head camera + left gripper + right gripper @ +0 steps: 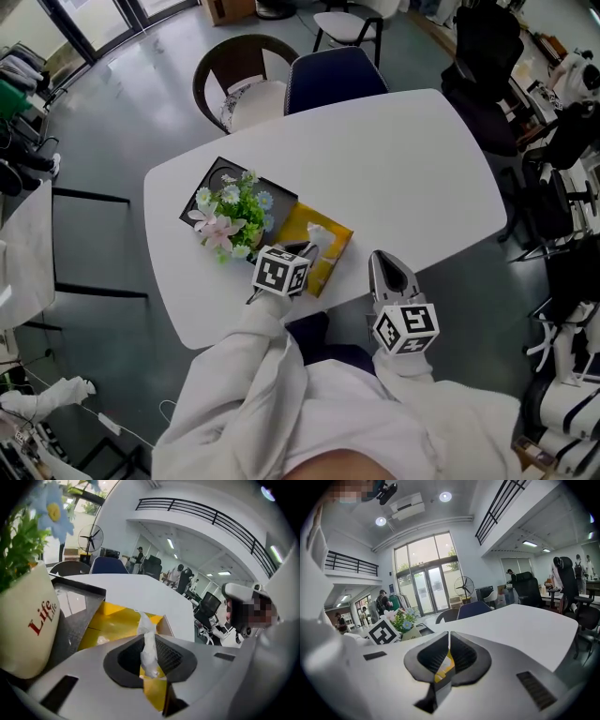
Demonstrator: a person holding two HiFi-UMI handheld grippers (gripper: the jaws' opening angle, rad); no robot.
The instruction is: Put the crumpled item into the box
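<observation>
Pinching the crumpled tissue (149, 641) in the left gripper (302, 251), jaws nearly together on a thin twist of it, loose end poking up past the tips. Hovering right over the yellow box (333, 255), at its near edge and angled down into it, probably so a release drops the tissue inside and not onto the table (403, 159). Not in the box yet; no contact with it visible. Box top looks open. Thin grip on soft paper: fine for carrying, but may cling to a pad on letting go.

Parked right of the box and apart from it, the right gripper (449, 637) clamped shut on nothing; yellow in the slit between its jaws only the box seen beyond. Likely kept out of the way, not needed for a one-hand drop.

Just left of the box: flower pot (23, 620) on a dark tray (211, 183), leaves leaning toward the box, a good reason to come in from the near side rather than across the plant.

Next, by judgement: lower a little over the box, then let go.
</observation>
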